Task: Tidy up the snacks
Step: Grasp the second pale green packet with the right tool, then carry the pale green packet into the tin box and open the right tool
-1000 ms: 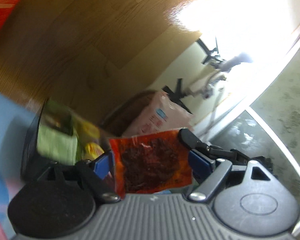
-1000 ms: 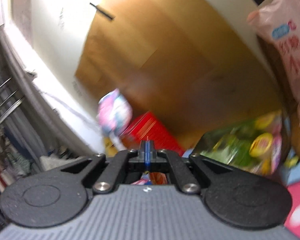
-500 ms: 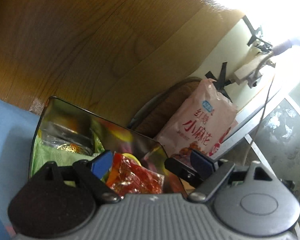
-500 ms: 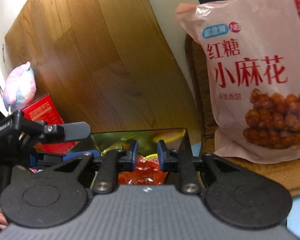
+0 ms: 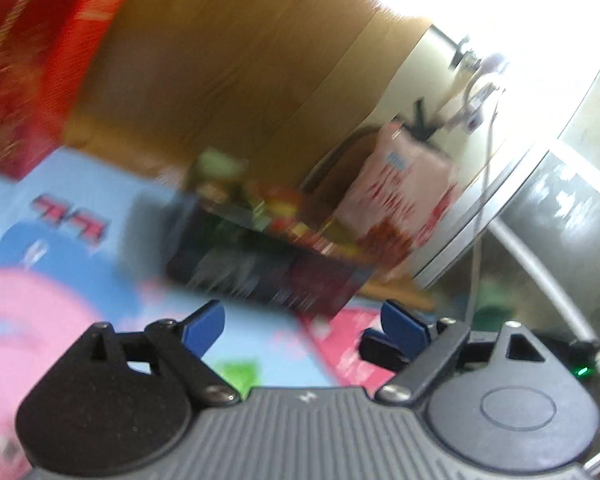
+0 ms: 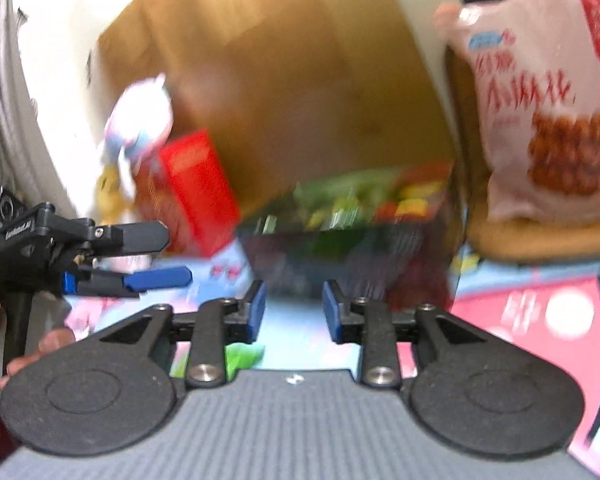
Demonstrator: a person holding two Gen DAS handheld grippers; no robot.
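You are holding your left gripper spread wide with nothing between its blue pads, and your right gripper is likewise standing apart and gripping nothing. The snack box, a dark open container, is sitting ahead of both grippers on the cartoon mat, apart from the pads, with blurred red, yellow and green packets showing inside it; their number cannot be counted through the blur.

One pink snack bag is standing upright beyond the box to its right, resting on a brown woven stand. It is carrying red Chinese characters and a small blue label, both too smeared to read. One red carton is standing to the box's left, its print unreadable, and one pink and white plush toy is leaning behind it. In the right wrist view your left gripper is reaching in from the left edge, its fingers parted, with lettering on its body too small to make out.
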